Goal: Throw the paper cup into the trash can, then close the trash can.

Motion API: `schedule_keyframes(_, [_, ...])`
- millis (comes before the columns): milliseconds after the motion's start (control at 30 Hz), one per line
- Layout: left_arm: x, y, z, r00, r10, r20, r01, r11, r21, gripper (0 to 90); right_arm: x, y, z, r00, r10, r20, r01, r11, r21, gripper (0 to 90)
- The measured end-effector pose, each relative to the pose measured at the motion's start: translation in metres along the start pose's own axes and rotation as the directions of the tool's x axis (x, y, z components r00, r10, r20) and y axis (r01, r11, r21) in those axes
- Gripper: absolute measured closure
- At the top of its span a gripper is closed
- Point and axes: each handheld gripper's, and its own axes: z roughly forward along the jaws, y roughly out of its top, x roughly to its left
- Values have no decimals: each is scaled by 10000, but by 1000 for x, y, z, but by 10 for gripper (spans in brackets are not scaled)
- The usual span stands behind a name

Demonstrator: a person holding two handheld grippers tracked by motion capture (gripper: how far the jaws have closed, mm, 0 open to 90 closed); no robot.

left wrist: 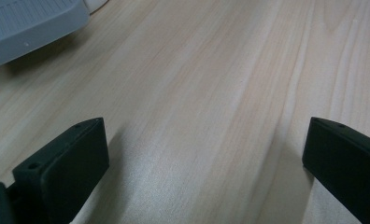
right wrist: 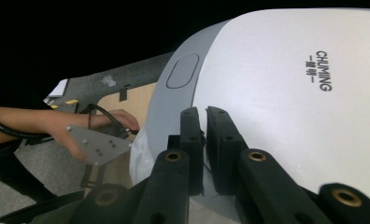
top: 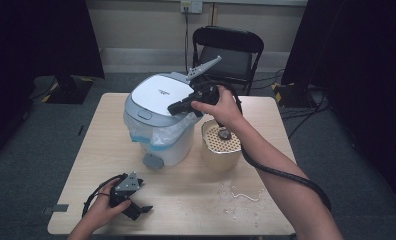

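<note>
A pale wooden table carries a white bin with a grey-rimmed lid near its far edge. The right gripper rests on that lid, jaws pressed together on nothing. Near the table's front left corner the left gripper lies with jaws spread.

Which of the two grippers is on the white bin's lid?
The right gripper, jaws shut, lies on the bin lid; the left gripper, jaws open, rests on the table.

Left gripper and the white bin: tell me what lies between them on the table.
Bare wood. The high view shows nothing between the left gripper and the white bin on the table.
</note>
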Motion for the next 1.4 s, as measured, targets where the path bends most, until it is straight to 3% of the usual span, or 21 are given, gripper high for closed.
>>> schedule_keyframes(200, [0,0,0,10000,-3,5,3,10000,-11,0,2,4,4,9948,-595,823,585,9982,141,900])
schedule_keyframes(367, [0,0,0,10000,2,-1,-2,10000,-11,0,6,7,10,9891,-996,1083,969,9948,305,900])
schedule_keyframes(600, [0,0,0,10000,3,-4,-3,10000,-7,0,9,9,14,9849,-1216,1232,1146,9915,623,900])
schedule_keyframes(700, [0,0,0,10000,0,-2,0,10000,-12,0,11,8,13,9781,-1690,1215,1625,9848,612,900])
schedule_keyframes(800, [0,0,0,10000,2,0,-2,10000,-12,0,12,6,12,9763,-1761,1259,1737,9844,295,694])
schedule_keyframes(1033, [0,0,0,10000,-1,-3,1,10000,-10,0,10,5,-2,9756,-1649,1449,1680,9857,-93,438])
schedule_keyframes(1100, [0,0,0,10000,8,-7,-8,10000,1,0,9,4,-8,9684,-1778,1750,1801,9837,29,340])
schedule_keyframes(1167, [0,0,0,10000,2,1,-2,10000,0,0,7,4,-12,9749,-1503,1640,1490,9886,204,260])
schedule_keyframes(1200, [0,0,0,10000,3,2,-3,10000,2,0,8,3,-16,9769,-1349,1657,1307,9908,362,225])
schedule_keyframes(1300, [0,0,0,10000,5,-5,-5,10000,1,0,8,0,-27,9722,-1324,1929,1304,9912,227,153])
schedule_keyframes(1400, [0,0,0,10000,1,-9,-1,10000,-4,0,8,-4,-36,9697,-1355,2033,1366,9906,85,147])
